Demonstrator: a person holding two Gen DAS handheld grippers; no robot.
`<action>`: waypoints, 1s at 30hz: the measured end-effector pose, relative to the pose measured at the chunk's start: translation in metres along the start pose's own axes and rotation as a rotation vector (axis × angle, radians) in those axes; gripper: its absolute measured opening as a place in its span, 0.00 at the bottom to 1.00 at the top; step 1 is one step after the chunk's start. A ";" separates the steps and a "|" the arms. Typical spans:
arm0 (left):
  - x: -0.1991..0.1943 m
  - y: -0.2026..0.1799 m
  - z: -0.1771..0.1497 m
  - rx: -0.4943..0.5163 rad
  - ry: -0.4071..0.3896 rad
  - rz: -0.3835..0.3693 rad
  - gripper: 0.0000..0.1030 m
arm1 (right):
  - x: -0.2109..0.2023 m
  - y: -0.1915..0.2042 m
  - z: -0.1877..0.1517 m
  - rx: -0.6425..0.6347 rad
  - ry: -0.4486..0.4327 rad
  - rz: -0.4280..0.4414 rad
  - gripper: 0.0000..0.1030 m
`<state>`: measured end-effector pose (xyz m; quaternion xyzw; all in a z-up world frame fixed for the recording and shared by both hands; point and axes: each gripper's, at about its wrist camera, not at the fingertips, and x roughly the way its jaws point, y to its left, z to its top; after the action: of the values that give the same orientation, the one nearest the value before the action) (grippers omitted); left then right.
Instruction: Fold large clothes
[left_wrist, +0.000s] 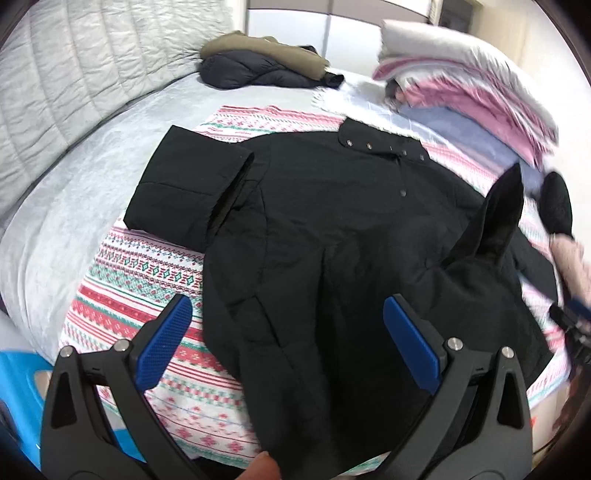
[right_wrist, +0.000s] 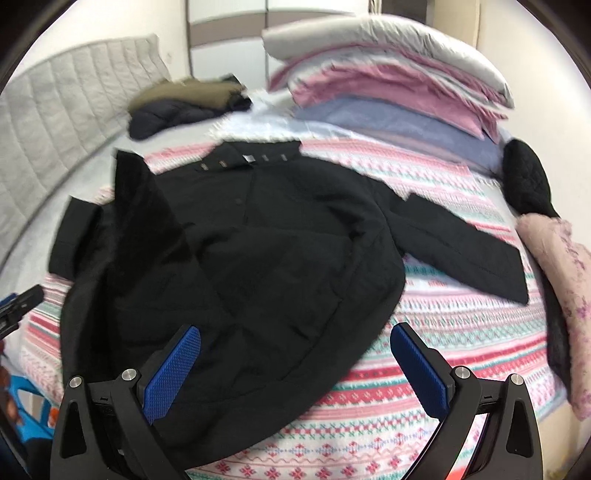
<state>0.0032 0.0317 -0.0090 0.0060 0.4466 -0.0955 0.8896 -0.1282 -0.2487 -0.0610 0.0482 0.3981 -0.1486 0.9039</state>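
A large black jacket (left_wrist: 332, 221) lies face up on a patterned pink, green and white blanket (left_wrist: 140, 280) on a bed. Its collar with metal snaps (left_wrist: 384, 146) points away from me. One sleeve (left_wrist: 184, 184) is folded in at the left. A hem corner stands up in a peak (left_wrist: 498, 221) on the right side. My left gripper (left_wrist: 288, 332) is open and empty above the jacket's lower part. In the right wrist view the jacket (right_wrist: 240, 251) fills the middle, its other sleeve (right_wrist: 461, 243) stretched out to the right. My right gripper (right_wrist: 295, 362) is open and empty over the hem.
A dark blue and olive coat (left_wrist: 266, 62) lies at the far end of the bed. A stack of folded pink, grey and blue bedding (right_wrist: 388, 81) stands at the far right. A black quilted item (right_wrist: 528, 181) and a pale pink garment (right_wrist: 561, 280) lie at the right edge.
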 end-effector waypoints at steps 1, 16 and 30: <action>0.002 0.002 -0.002 0.023 0.014 -0.003 1.00 | -0.001 0.000 -0.002 -0.011 -0.003 0.009 1.00; 0.065 0.052 -0.088 -0.168 0.341 -0.457 0.89 | 0.054 -0.044 -0.076 0.397 0.253 0.556 1.00; 0.018 0.048 -0.093 -0.131 0.247 -0.582 0.07 | 0.086 -0.031 -0.097 0.574 0.290 0.799 0.10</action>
<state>-0.0522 0.0845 -0.0825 -0.1678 0.5393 -0.3156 0.7625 -0.1514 -0.2775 -0.1893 0.4631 0.4129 0.1134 0.7760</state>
